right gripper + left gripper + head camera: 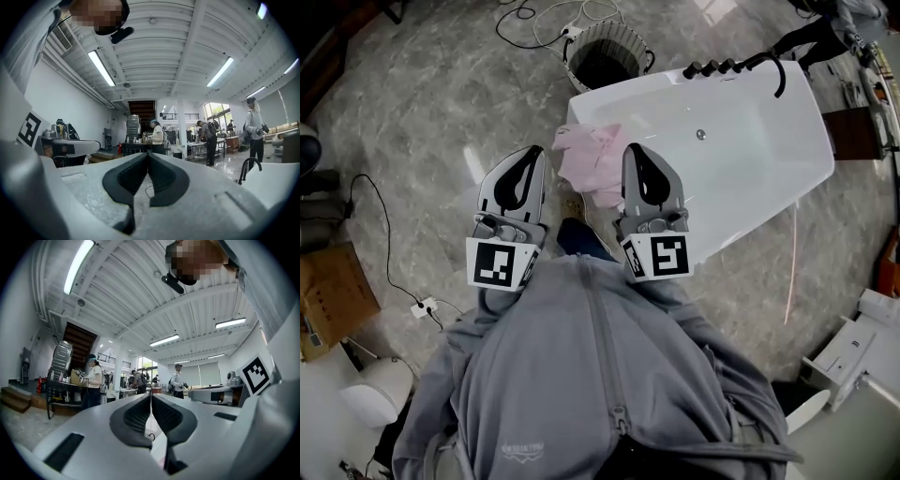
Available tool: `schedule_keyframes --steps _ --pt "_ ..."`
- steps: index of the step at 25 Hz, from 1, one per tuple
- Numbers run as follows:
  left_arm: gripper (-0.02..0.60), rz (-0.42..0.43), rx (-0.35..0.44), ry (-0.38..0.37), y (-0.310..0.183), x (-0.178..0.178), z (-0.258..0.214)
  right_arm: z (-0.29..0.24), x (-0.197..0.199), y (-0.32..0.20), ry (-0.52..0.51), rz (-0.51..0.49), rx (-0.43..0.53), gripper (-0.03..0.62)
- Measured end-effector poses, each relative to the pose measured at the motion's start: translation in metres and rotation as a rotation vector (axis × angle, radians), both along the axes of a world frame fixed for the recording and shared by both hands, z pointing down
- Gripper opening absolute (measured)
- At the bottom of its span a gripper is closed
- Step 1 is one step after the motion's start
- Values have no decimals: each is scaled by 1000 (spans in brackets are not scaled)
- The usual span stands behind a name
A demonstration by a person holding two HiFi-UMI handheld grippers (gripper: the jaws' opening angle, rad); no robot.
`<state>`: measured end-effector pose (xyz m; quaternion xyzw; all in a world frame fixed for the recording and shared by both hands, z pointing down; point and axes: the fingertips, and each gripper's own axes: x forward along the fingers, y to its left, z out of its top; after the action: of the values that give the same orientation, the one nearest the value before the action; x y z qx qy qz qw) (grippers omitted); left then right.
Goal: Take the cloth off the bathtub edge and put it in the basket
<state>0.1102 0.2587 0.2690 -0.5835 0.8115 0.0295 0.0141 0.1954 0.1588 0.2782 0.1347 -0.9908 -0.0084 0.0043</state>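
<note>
A pink cloth lies crumpled over the near left edge of the white bathtub. Beyond the tub's left end stands the round slatted basket, dark inside. My left gripper hangs over the floor just left of the cloth, shut with nothing in it. The right gripper hovers at the cloth's right side over the tub rim, also shut and holding nothing. In the left gripper view the jaws meet in a thin line. The right gripper view shows its jaws closed the same way.
Black taps sit on the tub's far rim. Cables trail on the marble floor near the basket. A cardboard box and a power strip lie at the left. People stand at tables far off.
</note>
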Motion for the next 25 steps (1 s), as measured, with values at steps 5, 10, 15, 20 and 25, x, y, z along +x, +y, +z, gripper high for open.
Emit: schedule_keyframes --steps 5,10,15,20,25 --pt "15 49 -13 -4 -49 -17 1 11 -13 -48 15 37 -22 5" --pt "15 93 -48 13 -80 -25 11 24 -20 -78 29 59 -40 4" --pt "15 136 -21 -11 -105 -32 7 34 -24 -96 40 87 -46 4" --pt "15 200 -44 -1 -121 -35 14 40 -22 -101 56 128 -61 3" --pt "15 325 -80 12 -140 -27 20 46 -11 -107 71 221 -69 3"
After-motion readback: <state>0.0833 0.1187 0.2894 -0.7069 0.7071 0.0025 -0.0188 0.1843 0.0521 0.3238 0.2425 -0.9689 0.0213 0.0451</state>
